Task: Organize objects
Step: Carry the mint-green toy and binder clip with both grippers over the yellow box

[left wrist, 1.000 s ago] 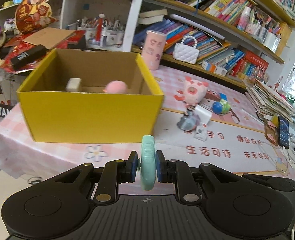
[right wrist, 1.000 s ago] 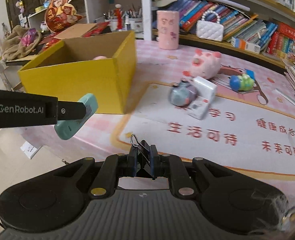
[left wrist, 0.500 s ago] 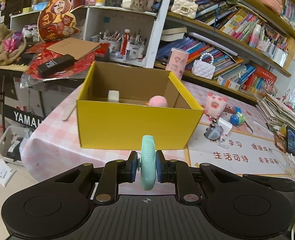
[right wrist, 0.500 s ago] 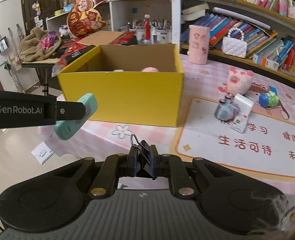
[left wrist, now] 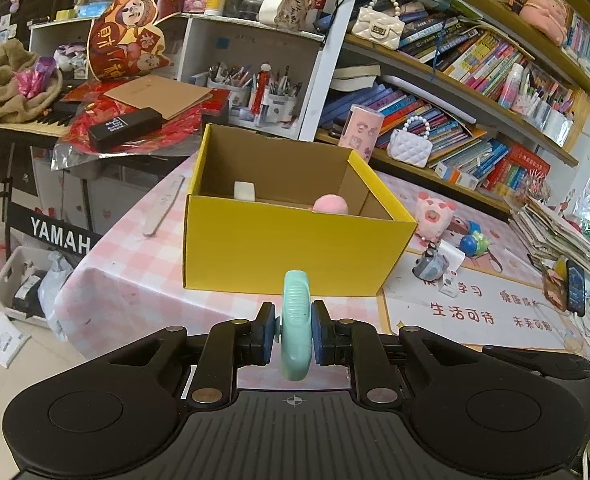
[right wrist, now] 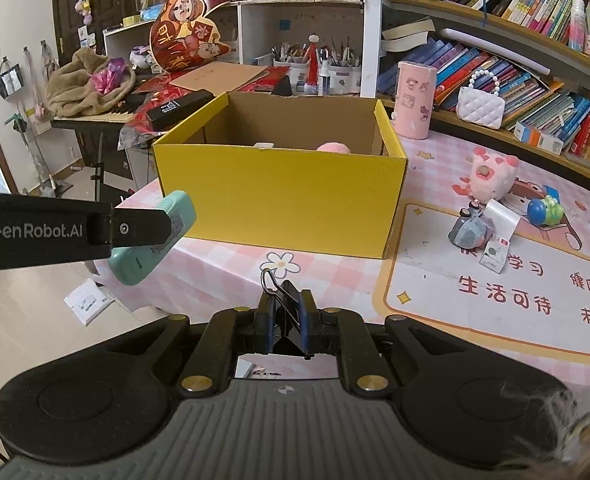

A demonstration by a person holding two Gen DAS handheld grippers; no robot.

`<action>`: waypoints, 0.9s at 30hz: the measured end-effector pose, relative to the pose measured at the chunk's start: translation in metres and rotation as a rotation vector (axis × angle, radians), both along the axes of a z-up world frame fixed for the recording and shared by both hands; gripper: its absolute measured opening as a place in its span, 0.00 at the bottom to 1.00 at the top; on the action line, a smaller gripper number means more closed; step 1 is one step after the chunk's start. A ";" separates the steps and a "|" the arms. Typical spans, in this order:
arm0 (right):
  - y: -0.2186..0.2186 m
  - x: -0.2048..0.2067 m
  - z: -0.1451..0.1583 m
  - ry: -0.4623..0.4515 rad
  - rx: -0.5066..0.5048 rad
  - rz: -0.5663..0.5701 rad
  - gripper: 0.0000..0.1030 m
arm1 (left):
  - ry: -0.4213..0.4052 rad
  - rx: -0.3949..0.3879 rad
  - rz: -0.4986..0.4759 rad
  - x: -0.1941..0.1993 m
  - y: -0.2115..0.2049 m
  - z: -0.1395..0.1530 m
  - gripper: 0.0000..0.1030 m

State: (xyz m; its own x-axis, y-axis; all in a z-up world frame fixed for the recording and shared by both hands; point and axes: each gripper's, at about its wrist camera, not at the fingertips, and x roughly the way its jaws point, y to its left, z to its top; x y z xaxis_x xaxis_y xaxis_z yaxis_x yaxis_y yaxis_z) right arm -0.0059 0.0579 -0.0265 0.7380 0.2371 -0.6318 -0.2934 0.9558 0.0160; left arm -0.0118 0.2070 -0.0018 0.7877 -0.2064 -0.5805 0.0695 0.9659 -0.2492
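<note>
Short of the bench's near edge, both grippers hang in the air facing an open yellow cardboard box (left wrist: 295,248). Left gripper (left wrist: 293,334) fingers pinch a mint-green plastic gadget (left wrist: 296,322); right gripper (right wrist: 286,326) fingers clamp a black binder clip (right wrist: 285,312). Judged step: carrying both to the box. Next, each must clear the box's front wall, then let go over the pink ball (left wrist: 331,204) inside.

Yellow box (left wrist: 291,252) — pink-checked tablecloth (left wrist: 135,280) — mint case (left wrist: 296,324).

Bookshelf (left wrist: 475,92) w/ books behind table; Yamaha keyboard (left wrist: 47,118) left, brown blanket (left wrist: 3,80) atop.
</note>
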 end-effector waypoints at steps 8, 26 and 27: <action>0.003 0.003 0.000 -0.002 0.001 0.011 0.11 | -0.018 -0.021 0.021 0.006 0.006 0.007 0.17; 0.000 0.122 0.076 -0.198 0.134 0.012 0.11 | -0.104 -0.001 0.086 0.111 0.008 0.040 0.17; -0.001 0.130 0.076 -0.200 0.133 0.009 0.11 | -0.090 0.009 0.090 0.119 0.007 0.036 0.17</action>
